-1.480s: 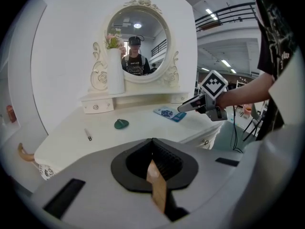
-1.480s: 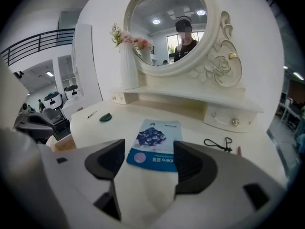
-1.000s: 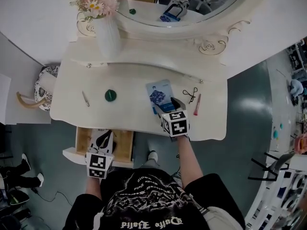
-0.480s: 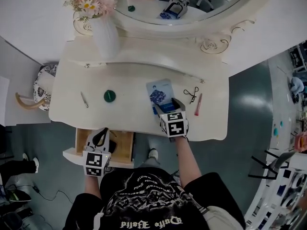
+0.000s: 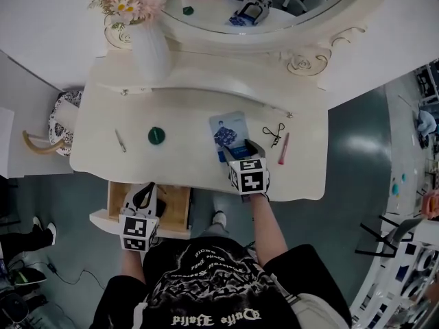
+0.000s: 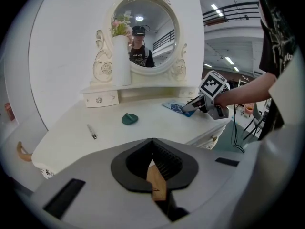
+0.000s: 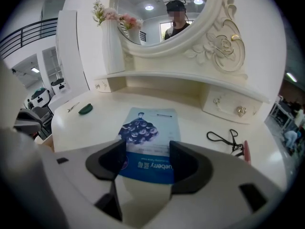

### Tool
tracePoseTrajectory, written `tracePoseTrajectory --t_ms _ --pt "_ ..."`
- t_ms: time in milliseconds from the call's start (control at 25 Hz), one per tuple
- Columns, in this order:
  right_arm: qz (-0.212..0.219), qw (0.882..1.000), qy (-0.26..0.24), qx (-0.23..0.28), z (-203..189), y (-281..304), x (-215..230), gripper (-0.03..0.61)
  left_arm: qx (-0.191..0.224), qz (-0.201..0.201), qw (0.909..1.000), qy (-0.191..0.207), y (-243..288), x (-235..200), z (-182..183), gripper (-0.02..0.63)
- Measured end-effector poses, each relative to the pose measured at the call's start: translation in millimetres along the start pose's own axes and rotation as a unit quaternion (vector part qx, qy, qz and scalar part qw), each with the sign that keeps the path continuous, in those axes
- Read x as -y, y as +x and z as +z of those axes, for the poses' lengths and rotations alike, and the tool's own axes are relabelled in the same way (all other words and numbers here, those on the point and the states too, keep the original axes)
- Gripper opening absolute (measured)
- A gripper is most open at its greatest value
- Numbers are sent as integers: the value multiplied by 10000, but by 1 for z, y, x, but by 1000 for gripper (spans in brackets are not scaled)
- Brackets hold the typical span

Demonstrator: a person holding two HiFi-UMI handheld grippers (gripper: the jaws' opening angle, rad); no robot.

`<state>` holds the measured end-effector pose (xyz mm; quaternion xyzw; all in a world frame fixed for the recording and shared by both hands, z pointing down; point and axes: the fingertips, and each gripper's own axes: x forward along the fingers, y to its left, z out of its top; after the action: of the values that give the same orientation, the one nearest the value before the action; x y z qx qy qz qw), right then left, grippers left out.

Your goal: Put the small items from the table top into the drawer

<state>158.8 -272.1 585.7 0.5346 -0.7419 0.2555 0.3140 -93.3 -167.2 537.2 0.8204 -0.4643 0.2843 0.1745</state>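
A blue sachet [image 5: 228, 130] lies flat on the white dressing table [image 5: 192, 163]. My right gripper [image 5: 241, 151] stands open at its near edge; in the right gripper view the sachet [image 7: 151, 137] runs between the wide-apart fingers [image 7: 188, 161], which have just been closing a little without pressing it. A green round item [image 5: 157, 136], a small clip [image 5: 121, 140], an eyelash curler [image 5: 272, 135] and a pink stick [image 5: 282, 149] also lie on top. My left gripper [image 5: 143, 196] hangs over the open wooden drawer [image 5: 178, 208], its tips [image 6: 152, 144] meeting with nothing held.
A white vase of flowers [image 5: 152, 46] stands at the back left before the oval mirror [image 5: 274, 5]. A raised shelf with small knobbed drawers [image 7: 228, 106] runs along the back. A patterned stool [image 5: 62, 122] sits left of the table.
My left gripper has shifted slightly left over the drawer. My right gripper stays at the sachet's near edge. Nothing on the table top has moved.
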Motion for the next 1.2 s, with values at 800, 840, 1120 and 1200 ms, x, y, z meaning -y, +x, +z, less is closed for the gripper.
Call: tracePoseTrajectory --t_ms 800,840,1120,1200 --pt "-47 9999 -128 71 3 -1 0 38 106 45 9999 -24 -9 6 1 15" --pt "-32 9999 -107 102 4 -1 0 38 98 60 9999 -38 -10 6 0 15" --pt "70 9994 98 338 7 -13 -6 35 170 174 9996 -147 -18 2 -2 15" --pt "95 9991 66 419 10 -18 -9 34 208 199 9994 -193 -19 3 0 15"
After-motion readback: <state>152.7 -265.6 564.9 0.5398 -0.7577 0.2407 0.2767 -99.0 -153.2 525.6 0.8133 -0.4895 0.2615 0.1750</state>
